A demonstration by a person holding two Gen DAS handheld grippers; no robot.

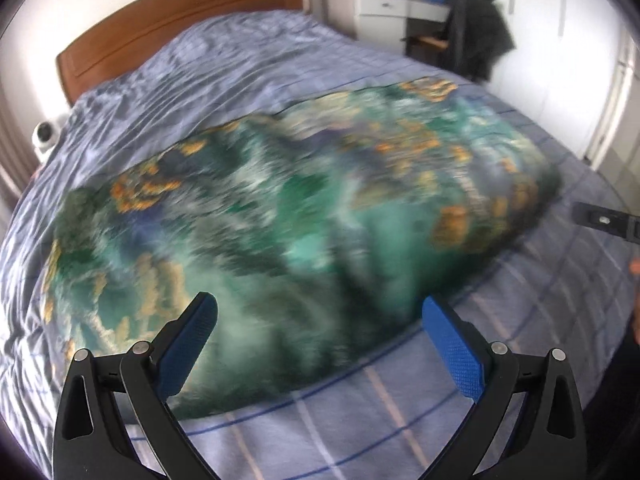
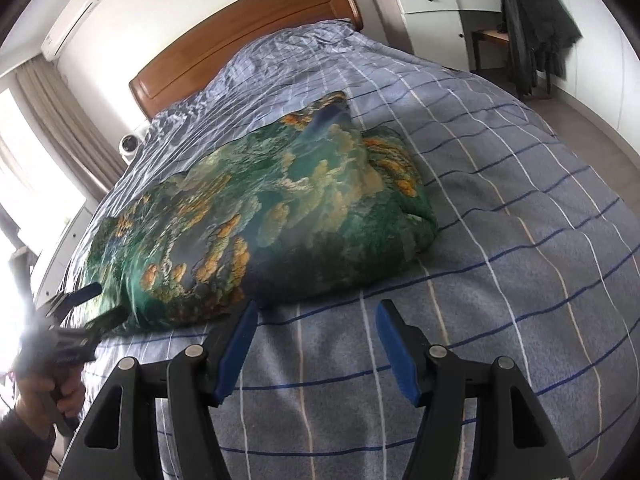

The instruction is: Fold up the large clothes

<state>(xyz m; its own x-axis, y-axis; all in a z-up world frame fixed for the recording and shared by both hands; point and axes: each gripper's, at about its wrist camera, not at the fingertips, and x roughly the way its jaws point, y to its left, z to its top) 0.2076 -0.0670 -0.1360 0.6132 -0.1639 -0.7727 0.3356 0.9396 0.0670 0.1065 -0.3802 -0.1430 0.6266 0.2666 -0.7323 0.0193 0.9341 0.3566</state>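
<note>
No text, label, brand, number or sign can be read in either view. The small items on the white dresser (image 2: 440, 4) are too small and blurred to make out any lettering, and the air conditioner (image 2: 72, 20) on the wall shows no legible mark.

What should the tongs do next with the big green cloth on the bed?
Probably bring the left tongs down onto the near edge of the green patterned cloth and pinch it. Both tongs are open and empty, the cloth lies bunched on the blue checked bedspread, and the right tongs hover over bare bedspread beside it.
</note>
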